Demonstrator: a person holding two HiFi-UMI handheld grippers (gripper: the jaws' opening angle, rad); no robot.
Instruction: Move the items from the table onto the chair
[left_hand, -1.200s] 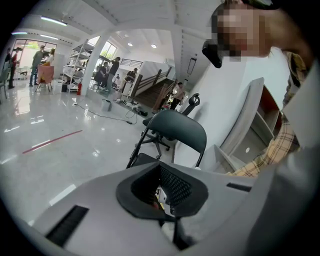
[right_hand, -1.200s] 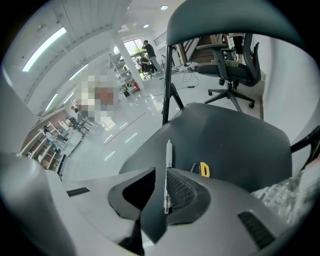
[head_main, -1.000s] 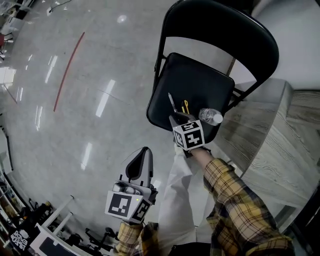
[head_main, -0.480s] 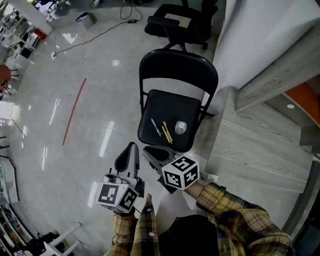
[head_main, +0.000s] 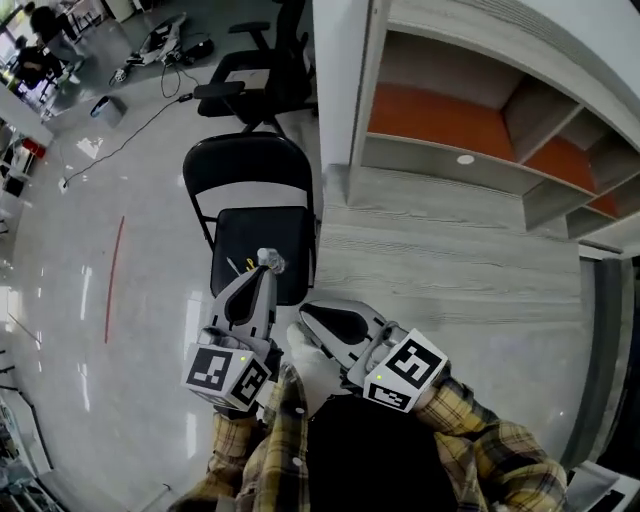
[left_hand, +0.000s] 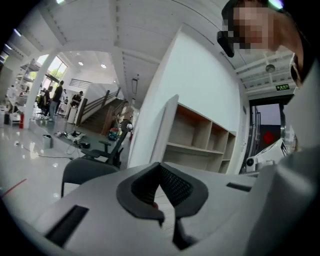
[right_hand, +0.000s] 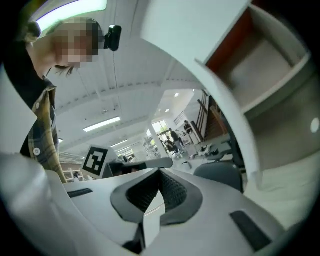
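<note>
Yellow-plaid sleeves (head_main: 480, 440); pale grey left gripper (head_main: 262, 278) and right gripper (head_main: 305, 318), black-and-white marker cubes (head_main: 408, 370).

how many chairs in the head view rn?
2. A black metal folding chair beside the grey wood-grain table, and a black swivel office chair behind it. The far-off clutter could hide more.

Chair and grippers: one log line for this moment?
chair seat: bottle and pens on it | left gripper: shut, empty | right gripper: shut, empty
</note>
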